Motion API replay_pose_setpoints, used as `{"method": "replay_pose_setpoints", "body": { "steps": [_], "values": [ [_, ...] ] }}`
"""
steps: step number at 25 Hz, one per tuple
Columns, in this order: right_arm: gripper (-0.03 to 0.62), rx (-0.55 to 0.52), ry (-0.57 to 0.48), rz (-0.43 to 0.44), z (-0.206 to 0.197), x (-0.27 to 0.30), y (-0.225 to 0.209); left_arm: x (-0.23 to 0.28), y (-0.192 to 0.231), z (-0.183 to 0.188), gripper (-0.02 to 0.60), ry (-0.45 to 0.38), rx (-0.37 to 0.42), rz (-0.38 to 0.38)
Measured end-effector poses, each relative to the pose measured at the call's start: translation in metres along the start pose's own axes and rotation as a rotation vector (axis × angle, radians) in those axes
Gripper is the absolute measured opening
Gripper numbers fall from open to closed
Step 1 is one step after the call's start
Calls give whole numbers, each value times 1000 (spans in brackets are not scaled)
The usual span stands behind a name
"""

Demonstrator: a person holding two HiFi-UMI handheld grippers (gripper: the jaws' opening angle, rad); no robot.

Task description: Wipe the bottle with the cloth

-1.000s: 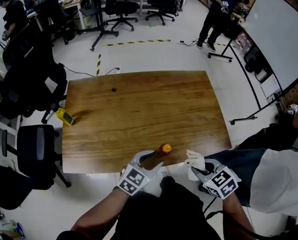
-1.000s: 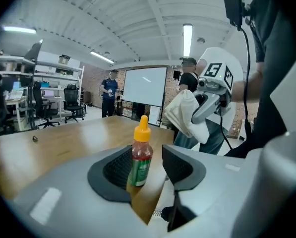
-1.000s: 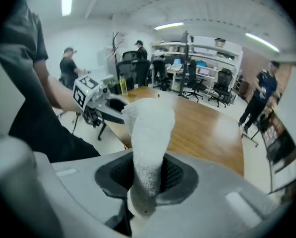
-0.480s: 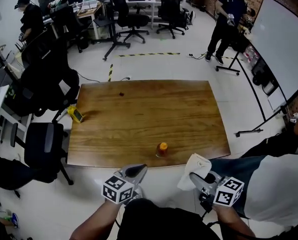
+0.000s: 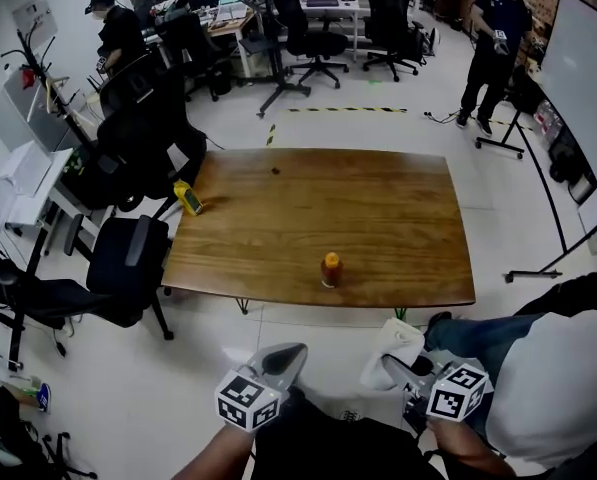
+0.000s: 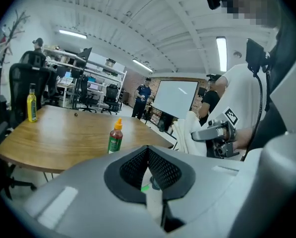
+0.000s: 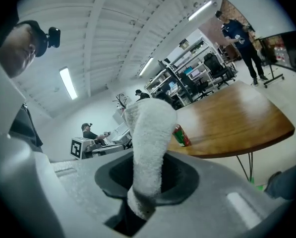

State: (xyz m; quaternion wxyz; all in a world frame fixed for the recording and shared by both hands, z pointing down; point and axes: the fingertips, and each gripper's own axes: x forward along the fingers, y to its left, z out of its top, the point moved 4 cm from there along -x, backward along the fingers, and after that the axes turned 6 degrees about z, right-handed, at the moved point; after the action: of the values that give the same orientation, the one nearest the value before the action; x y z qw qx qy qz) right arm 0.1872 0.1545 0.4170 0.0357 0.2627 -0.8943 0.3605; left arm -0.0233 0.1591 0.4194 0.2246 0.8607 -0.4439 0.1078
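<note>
A small bottle (image 5: 329, 269) with an orange cap and a green label stands upright near the front edge of the wooden table (image 5: 398, 228). Both grippers hang well short of the table, over the floor. My left gripper (image 5: 283, 360) is shut with nothing between its jaws. In the left gripper view the bottle (image 6: 116, 138) stands far ahead of them. My right gripper (image 5: 402, 369) is shut on a white cloth (image 5: 391, 349), which stands up out of its jaws (image 7: 150, 128). The bottle (image 7: 181, 135) shows behind the cloth in the right gripper view.
A yellow bottle (image 5: 186, 197) stands at the table's left edge and a small dark speck (image 5: 275, 171) lies near its far side. Black office chairs (image 5: 128, 268) crowd the left. People stand at the back. A whiteboard (image 5: 588, 58) is at the right.
The left gripper has let go of the bottle and shut empty. Both grippers have drawn back from the table, the cloth still in the right one. The bottle stands alone.
</note>
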Motion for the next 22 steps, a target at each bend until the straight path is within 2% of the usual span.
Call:
{"method": "replay_pose_setpoints", "body": {
  "steps": [3, 7, 12, 15, 22],
  "values": [
    [77, -31, -7, 2, -4, -7, 3, -10, -12, -6, 17, -4, 23, -7],
    [77, -93, -15, -30, -8, -7, 18, -19, -8, -6, 17, 1, 4, -22],
    [76, -59, -52, -99, -23, 0, 27, -27, -2, -8, 17, 29, 48, -77],
    [75, -75, -56, -123, -32, 7, 39, -34, 5, -10, 17, 37, 69, -103],
    [72, -81, -30, -168, -49, 16, 57, -44, 19, -1, 17, 5, 48, -134]
  ]
}}
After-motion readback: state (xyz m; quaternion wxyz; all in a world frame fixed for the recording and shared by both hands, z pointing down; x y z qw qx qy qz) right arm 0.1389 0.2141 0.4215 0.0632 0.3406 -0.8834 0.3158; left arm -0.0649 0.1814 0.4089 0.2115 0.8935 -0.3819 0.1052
